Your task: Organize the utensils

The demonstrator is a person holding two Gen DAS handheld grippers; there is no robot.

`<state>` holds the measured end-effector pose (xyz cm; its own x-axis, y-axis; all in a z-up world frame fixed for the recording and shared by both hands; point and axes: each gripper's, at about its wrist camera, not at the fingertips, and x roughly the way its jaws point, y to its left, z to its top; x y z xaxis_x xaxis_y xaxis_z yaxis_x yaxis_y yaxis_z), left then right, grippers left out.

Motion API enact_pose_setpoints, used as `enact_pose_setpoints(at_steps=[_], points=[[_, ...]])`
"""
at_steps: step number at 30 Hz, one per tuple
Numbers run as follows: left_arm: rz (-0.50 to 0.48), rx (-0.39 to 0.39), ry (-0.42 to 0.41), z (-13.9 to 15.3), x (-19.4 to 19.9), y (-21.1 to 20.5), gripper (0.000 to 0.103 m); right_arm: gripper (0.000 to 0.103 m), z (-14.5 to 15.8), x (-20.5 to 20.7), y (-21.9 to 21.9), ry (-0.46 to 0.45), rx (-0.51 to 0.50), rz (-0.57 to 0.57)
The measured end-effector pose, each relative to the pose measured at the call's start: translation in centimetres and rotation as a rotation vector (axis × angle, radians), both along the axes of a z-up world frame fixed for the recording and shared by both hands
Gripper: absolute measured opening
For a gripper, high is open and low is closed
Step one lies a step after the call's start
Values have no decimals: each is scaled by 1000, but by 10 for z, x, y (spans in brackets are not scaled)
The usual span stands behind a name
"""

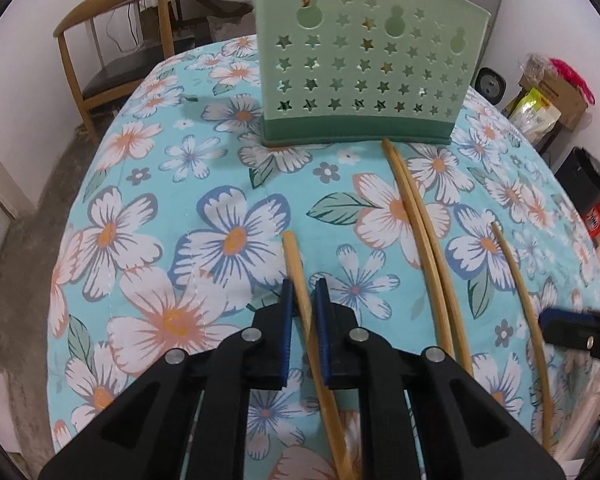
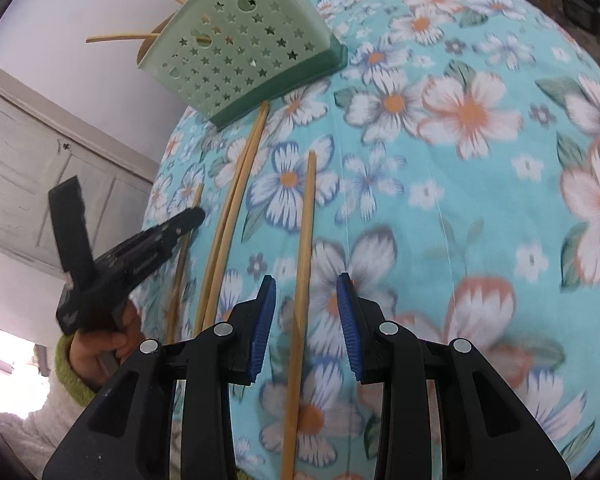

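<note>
A slim pale bamboo chopstick (image 1: 300, 280) lies on floral cloth (image 1: 140, 200), clamped between the left gripper (image 1: 303, 292) jaws. The right gripper (image 2: 306, 296) jaws stand apart around another chopstick (image 2: 306, 240).

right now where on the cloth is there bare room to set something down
Free: the floral tablecloth left of the held chopstick, up to the green holder. Crowded: the right side, where three more chopsticks lie, near the right hand-held gripper.
</note>
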<state>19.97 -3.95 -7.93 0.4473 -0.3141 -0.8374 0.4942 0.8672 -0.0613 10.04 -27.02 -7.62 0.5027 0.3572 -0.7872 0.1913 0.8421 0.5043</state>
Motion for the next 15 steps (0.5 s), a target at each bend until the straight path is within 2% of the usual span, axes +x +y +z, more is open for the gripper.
enact_pose_setpoints(at_steps=[15], points=[[-2, 29, -37, 0, -5, -3, 10, 28, -2, 55, 19, 26, -177, 25]])
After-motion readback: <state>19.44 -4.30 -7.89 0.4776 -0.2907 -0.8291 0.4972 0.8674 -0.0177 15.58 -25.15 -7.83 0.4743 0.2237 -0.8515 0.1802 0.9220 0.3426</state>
